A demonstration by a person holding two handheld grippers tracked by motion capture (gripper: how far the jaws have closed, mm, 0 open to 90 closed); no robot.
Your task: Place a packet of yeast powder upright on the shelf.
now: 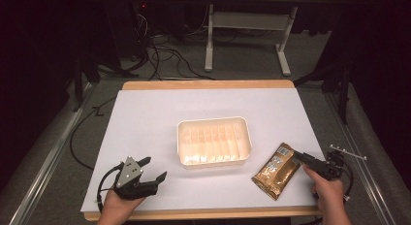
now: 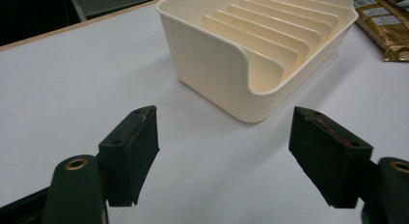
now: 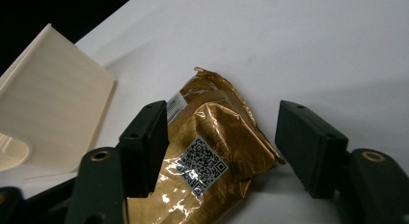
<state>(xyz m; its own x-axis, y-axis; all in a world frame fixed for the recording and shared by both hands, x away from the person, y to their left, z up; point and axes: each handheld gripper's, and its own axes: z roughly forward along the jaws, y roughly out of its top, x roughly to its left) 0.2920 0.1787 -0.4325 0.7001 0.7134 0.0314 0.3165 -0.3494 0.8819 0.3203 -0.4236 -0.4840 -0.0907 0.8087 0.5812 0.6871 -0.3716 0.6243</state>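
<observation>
A gold foil packet (image 1: 277, 170) with a white label lies flat on the white table sheet, right of a cream ribbed tray (image 1: 245, 137). My right gripper (image 1: 296, 156) reaches over the packet's right end from the front right. In the right gripper view its jaws straddle the packet (image 3: 212, 137) without squeezing it, so the right gripper (image 3: 224, 118) is open. My left gripper (image 1: 154, 168) rests near the front left of the sheet, open and empty. In the left gripper view it (image 2: 224, 115) faces the tray's (image 2: 207, 64) near corner, with the packet (image 2: 386, 26) beyond.
The tray is empty and sits mid-table on the white sheet (image 1: 160, 108). A wooden table edge (image 1: 208, 84) borders the far side. Beyond it, cables (image 1: 165, 55) and a white stand's legs (image 1: 209, 45) are on the grey floor.
</observation>
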